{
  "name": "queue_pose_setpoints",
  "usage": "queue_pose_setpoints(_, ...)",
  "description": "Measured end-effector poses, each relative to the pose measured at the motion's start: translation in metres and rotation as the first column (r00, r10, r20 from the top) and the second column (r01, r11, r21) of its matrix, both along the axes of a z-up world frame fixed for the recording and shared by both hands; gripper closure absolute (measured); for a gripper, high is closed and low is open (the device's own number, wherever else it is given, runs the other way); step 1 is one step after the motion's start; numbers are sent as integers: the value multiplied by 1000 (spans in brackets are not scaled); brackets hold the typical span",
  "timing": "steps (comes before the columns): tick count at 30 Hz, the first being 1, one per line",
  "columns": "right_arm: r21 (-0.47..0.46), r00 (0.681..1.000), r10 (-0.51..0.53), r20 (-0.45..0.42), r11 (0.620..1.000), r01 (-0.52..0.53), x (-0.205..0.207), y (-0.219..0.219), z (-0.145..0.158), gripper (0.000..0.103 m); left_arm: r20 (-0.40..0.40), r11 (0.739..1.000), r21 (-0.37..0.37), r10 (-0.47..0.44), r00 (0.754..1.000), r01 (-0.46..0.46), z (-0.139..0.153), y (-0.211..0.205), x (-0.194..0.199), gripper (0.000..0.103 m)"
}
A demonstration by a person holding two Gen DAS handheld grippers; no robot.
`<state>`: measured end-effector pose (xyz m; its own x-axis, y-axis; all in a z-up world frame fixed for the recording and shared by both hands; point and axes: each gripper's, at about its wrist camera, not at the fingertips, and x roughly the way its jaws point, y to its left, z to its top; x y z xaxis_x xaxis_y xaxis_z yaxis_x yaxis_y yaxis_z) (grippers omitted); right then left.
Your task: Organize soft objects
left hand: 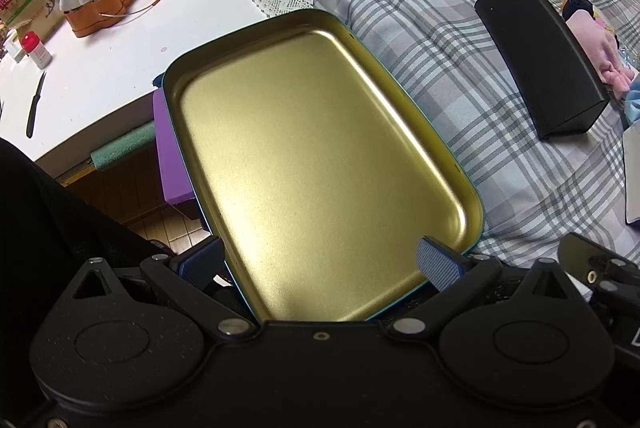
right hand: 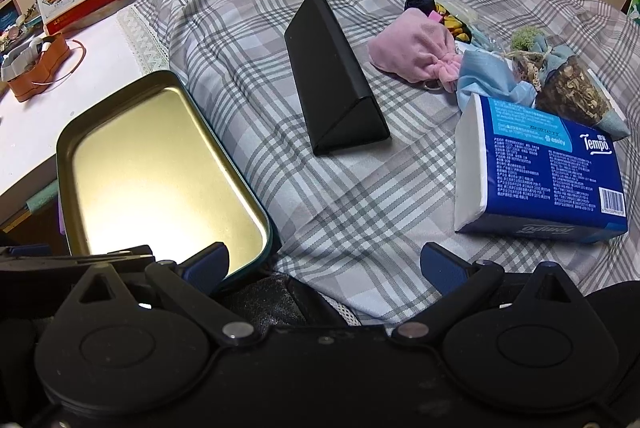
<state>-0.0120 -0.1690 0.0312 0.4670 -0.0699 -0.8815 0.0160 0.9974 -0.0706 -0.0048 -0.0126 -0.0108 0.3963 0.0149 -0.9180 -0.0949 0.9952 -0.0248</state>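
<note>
A: What are the soft items, and where do they lie?

B: A pink drawstring pouch (right hand: pixel 414 48), gathered at its neck, rests on the plaid cloth (right hand: pixel 360 196) at the far right. Just beside it lie a crumpled pale-blue fabric piece (right hand: pixel 486 76) and a blue sachet (right hand: pixel 576 96) with a clear window showing dried plant matter. Nearer the camera is a blue-and-white tissue pack (right hand: pixel 548 164), touching the blue fabric.

A: And the containers?

B: A shallow metal tin (left hand: pixel 320 156), gold inside with a teal outer rim, sits at the cloth's left edge, partly overhanging a purple block (left hand: pixel 170 156). Nothing lies in it. A black triangular case (right hand: pixel 332 84), shut, stands between the tin and the soft items. On the white table (left hand: pixel 120 68), an orange organiser (left hand: pixel 108 2) holds small articles too small to identify.

A: State of the tongs?

B: The left gripper (left hand: pixel 320 260) is spread wide, its fingers flanking the tin's near end without clamping it. The right gripper (right hand: pixel 324 264) is likewise spread, holding nothing, above the cloth.
</note>
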Motion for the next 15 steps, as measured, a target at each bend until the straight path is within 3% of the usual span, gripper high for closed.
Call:
queue_pose_setpoints(7, 31, 996, -43, 84, 999, 40, 0, -26, 31, 1, 45, 999, 21, -36, 998, 35, 24, -16, 5, 4)
queue_pose_setpoints(15, 73, 960, -198, 199, 980, 187, 5, -96, 62, 1, 101, 987, 55, -153, 983, 148, 51, -62, 21, 4)
